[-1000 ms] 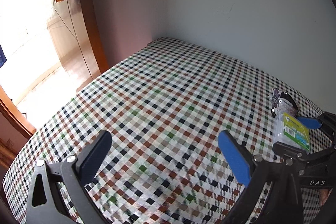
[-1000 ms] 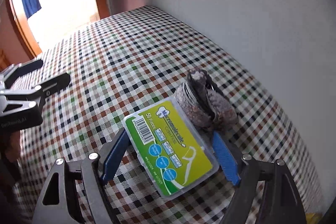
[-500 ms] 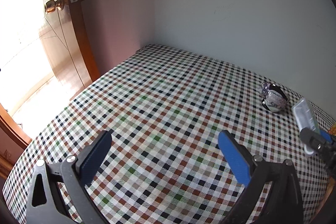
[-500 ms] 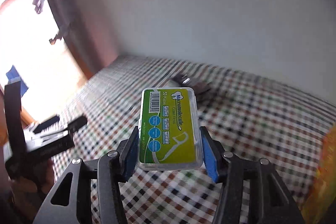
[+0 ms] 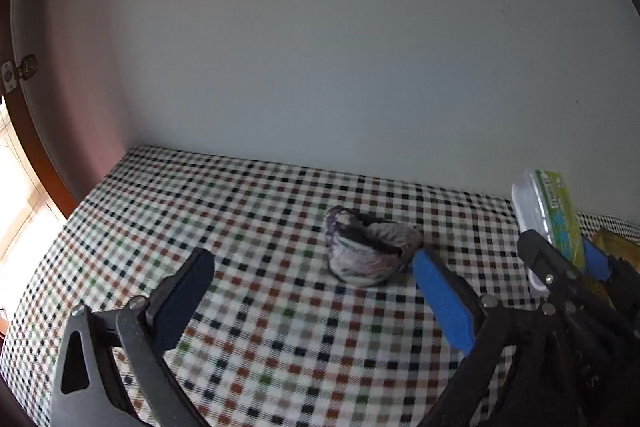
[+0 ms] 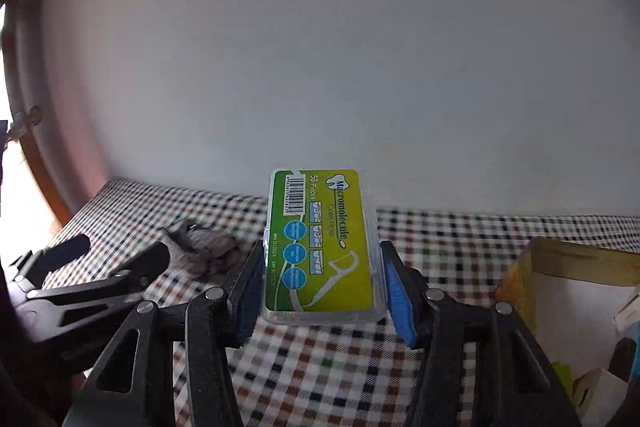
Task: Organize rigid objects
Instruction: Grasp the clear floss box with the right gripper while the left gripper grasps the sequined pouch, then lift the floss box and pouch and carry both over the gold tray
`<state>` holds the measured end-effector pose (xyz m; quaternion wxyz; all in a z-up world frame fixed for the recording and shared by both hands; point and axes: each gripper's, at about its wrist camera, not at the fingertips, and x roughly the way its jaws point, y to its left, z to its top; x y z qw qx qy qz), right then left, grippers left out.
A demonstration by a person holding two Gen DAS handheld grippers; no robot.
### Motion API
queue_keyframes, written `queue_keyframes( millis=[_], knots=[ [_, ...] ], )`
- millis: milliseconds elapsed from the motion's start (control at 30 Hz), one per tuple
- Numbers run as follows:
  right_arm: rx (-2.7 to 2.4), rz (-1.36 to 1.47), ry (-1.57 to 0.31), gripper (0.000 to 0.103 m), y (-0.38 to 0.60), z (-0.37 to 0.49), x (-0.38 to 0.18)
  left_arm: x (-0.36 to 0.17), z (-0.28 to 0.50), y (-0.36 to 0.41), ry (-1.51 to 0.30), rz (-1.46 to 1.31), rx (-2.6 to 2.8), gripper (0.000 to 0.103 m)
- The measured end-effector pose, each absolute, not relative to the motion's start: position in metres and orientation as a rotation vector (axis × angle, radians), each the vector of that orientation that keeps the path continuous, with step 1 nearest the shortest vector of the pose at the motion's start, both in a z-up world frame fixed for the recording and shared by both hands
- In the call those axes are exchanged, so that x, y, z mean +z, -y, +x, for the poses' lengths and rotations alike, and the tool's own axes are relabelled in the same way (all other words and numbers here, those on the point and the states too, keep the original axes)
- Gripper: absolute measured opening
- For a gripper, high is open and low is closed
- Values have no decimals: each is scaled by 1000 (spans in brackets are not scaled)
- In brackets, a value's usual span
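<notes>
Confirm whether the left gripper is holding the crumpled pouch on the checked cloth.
No: the left gripper stands open and empty, with the crumpled pouch lying on the cloth beyond its fingertips.

Floss box up off the table, pouch lying toward the wall

The floss box (image 6: 322, 247) is sitting between the right gripper's (image 6: 324, 283) pads above the checked table (image 6: 320, 375); the crumpled pouch (image 6: 204, 243) is lying at its nine o'clock, the open carton (image 6: 576, 291) standing at four o'clock.

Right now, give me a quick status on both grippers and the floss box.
Right gripper shut on floss pick box, held above the table. Left gripper open, empty, facing crumpled pouch. Open box at right, path clear.
</notes>
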<state>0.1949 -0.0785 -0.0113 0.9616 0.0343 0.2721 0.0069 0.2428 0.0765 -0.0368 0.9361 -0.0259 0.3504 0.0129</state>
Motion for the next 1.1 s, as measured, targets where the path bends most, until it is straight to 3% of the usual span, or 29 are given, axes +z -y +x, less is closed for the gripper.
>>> queue_keyframes(
  millis=[333,433,533,600,1100],
  knots=[
    [-84,104,-526,56,81,197,-9,-59,300,-54,-833,-73,48,95],
    [-78,118,-540,56,80,206,-10,-70,312,-52,-899,-59,76,86],
    [-84,139,-569,56,83,216,-13,-74,317,-54,-915,-71,71,84],
    [-81,161,-596,56,88,222,-15,-76,318,-53,-905,-69,65,72],
    [-62,147,-577,57,87,221,-14,-50,250,-69,-771,-31,91,71]
  ],
)
